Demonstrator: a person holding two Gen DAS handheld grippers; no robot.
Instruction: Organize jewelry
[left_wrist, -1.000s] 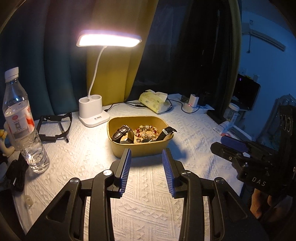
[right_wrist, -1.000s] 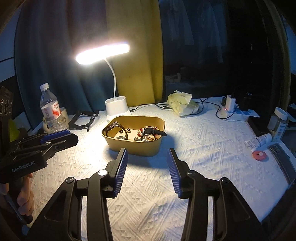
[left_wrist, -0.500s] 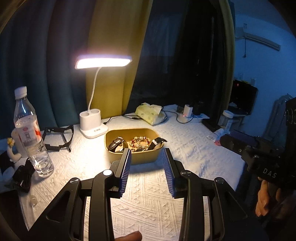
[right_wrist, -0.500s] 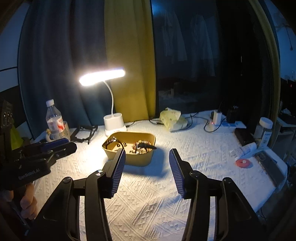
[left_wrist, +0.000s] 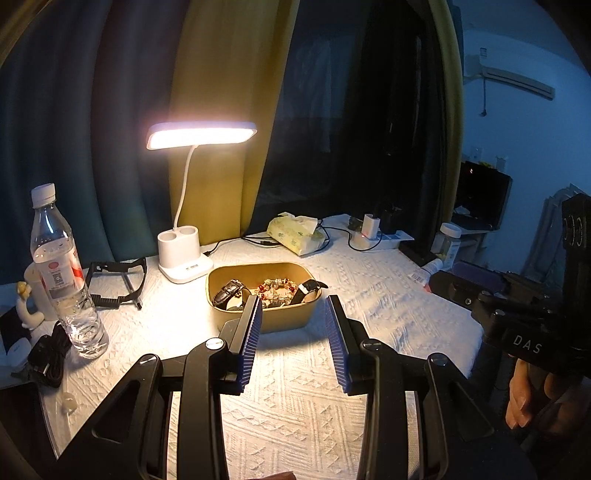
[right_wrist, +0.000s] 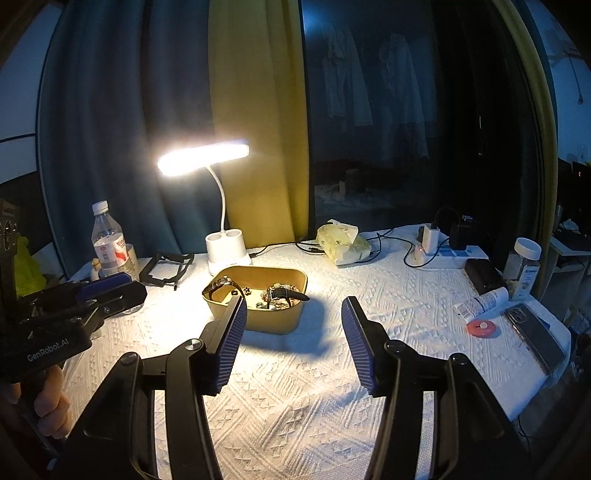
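A tan oval tray (left_wrist: 280, 320) stands on the white cloth under the lamp; it also shows in the right wrist view (right_wrist: 275, 322). It holds a brown-strap watch (left_wrist: 229, 292), a beaded bracelet (left_wrist: 275, 287), a black-strap watch (left_wrist: 308, 290) and other small pieces. My left gripper (left_wrist: 293, 306) is open and empty, raised in front of the tray. My right gripper (right_wrist: 293, 308) is open and empty, also back from the tray. Each gripper shows at the side of the other's view.
A lit desk lamp (left_wrist: 184, 258) stands behind the tray. A water bottle (left_wrist: 62, 273) and a black frame (left_wrist: 114, 278) are at the left. A tissue pack (left_wrist: 295, 236), power strip (right_wrist: 447, 253), jar (right_wrist: 524, 266), tube, red disc (right_wrist: 480, 328) and phone (right_wrist: 535, 339) lie to the right.
Both grippers have pulled back and up from the tray, so it looks smaller and farther. The right gripper's jaws have opened a little wider.
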